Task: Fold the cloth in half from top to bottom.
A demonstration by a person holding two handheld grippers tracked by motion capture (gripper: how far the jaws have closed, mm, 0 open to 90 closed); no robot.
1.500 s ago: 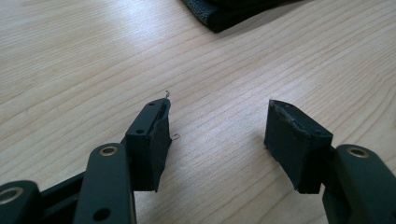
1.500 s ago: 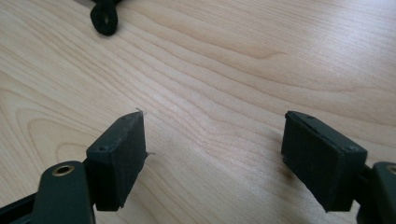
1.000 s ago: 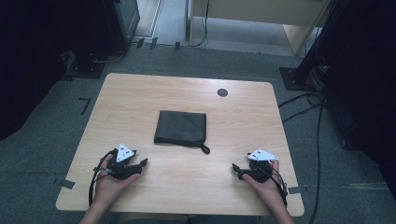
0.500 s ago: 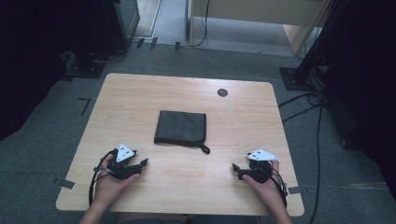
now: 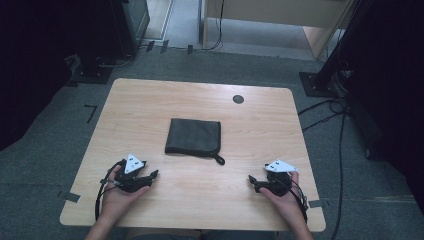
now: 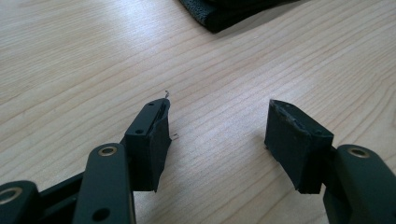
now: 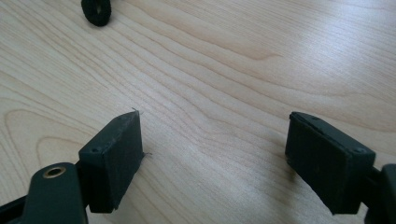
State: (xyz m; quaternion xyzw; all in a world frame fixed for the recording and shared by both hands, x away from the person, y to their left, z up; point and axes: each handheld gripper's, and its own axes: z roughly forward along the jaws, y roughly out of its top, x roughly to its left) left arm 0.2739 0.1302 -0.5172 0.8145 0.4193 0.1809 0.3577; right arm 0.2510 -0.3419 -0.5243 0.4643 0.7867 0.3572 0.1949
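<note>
No change since earlier frame, left gripper (image 5: 153,174) lower left, right gripper (image 5: 251,180) lower right, both released and empty, folded dark grey cloth (image 5: 194,136) unmoved at centre of light wooden table (image 5: 150,105).

Dark grey folded cloth (image 5: 193,136) on the table (image 5: 150,110).
It lies flat near the middle, folded into 1 squarish pad, with a small black hanging loop (image 5: 219,160) trailing from its near right corner.

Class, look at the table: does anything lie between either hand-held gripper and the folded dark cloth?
Nothing visible does. Bare wood separates the left hand-held gripper and the right hand-held gripper from the folded dark cloth. Both stand open, holding nothing.
</note>
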